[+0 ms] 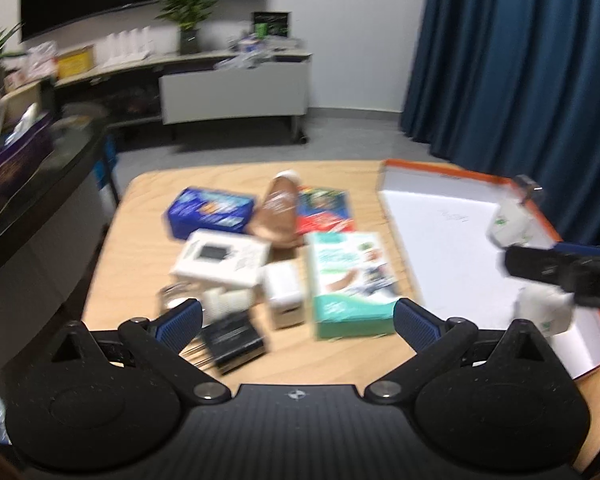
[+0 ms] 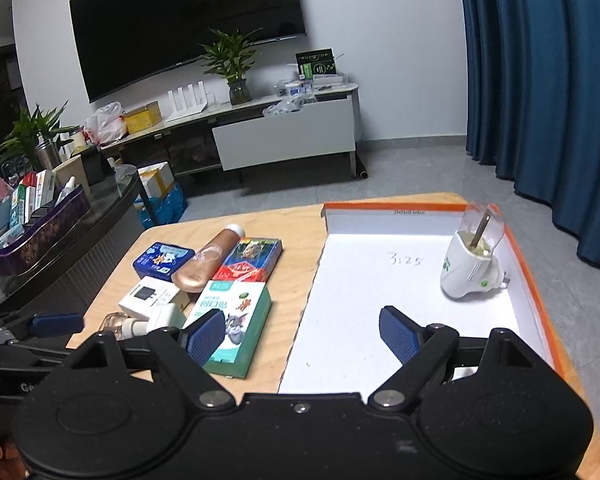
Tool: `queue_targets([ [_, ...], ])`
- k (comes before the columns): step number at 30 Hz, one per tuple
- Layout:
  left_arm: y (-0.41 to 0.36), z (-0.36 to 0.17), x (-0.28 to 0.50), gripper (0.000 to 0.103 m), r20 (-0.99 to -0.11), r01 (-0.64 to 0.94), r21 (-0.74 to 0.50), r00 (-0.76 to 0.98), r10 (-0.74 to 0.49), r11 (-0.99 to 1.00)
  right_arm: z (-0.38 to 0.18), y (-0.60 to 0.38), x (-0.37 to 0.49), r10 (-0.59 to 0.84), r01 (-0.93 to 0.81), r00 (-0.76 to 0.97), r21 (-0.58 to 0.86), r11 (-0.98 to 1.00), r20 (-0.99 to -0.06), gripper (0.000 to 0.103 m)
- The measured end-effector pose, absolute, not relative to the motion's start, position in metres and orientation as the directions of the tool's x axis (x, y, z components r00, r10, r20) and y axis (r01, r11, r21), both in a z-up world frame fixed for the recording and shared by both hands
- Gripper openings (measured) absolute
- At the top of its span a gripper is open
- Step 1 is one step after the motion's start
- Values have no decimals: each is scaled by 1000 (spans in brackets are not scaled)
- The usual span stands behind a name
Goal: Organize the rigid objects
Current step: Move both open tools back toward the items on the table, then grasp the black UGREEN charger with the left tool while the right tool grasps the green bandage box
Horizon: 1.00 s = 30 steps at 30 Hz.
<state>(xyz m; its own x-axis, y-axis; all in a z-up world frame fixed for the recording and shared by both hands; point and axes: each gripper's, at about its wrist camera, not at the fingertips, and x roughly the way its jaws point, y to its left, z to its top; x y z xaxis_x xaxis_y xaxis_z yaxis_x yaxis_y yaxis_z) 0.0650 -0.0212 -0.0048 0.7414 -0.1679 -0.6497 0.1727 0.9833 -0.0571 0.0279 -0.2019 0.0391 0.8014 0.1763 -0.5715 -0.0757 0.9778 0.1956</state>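
Observation:
A pile of small objects lies on the wooden table (image 2: pixel 300 222): a blue tin (image 2: pixel 162 259), a copper bottle (image 2: pixel 208 260), a red card box (image 2: pixel 250 259), a green box (image 2: pixel 230 320), a white box (image 2: pixel 148 294) and a white adapter (image 1: pixel 283 286). An orange-rimmed white tray (image 2: pixel 384 280) on the right holds a white plug-in device (image 2: pixel 468 266); a second white device (image 1: pixel 546 308) shows in the left wrist view. My left gripper (image 1: pixel 296 320) is open above the pile's near edge. My right gripper (image 2: pixel 302 338) is open and empty over the tray's near left part.
A black box (image 1: pixel 234 338) and a pump bottle (image 2: pixel 130 326) lie at the pile's near side. A dark glass side table (image 2: pixel 72 216) with a purple basket stands left. A TV cabinet (image 2: pixel 260 128) and blue curtains (image 2: pixel 540 80) are behind.

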Motion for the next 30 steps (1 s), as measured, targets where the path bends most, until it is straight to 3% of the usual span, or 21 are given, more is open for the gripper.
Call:
queue_targets([
  [7, 15, -26, 70, 103, -690, 72, -31, 720, -73, 997, 32, -198, 28, 191, -85, 787, 203, 975, -587, 99],
  [17, 8, -50, 88, 102, -704, 22, -38, 709, -43, 999, 26, -184, 31, 219, -123, 766, 195, 973, -604, 99],
  [22, 3, -59, 95, 81, -691, 17, -5, 723, -16, 1000, 23, -181, 35, 223, -130, 759, 193, 973, -612, 99],
  [24, 5, -60, 92, 65, -681, 34, 9, 732, -19, 999, 22, -179, 37, 231, -137, 754, 197, 971, -615, 99],
  [28, 14, -58, 86, 64, -682, 64, -15, 729, -57, 998, 16, -168, 45, 255, -158, 732, 207, 966, -632, 99],
  [29, 16, -56, 83, 56, -677, 70, -15, 733, -62, 997, 15, -164, 48, 263, -167, 723, 208, 964, -638, 99],
  [30, 17, -54, 79, 55, -674, 76, -11, 736, -63, 997, 13, -159, 51, 272, -176, 712, 211, 962, -647, 99],
])
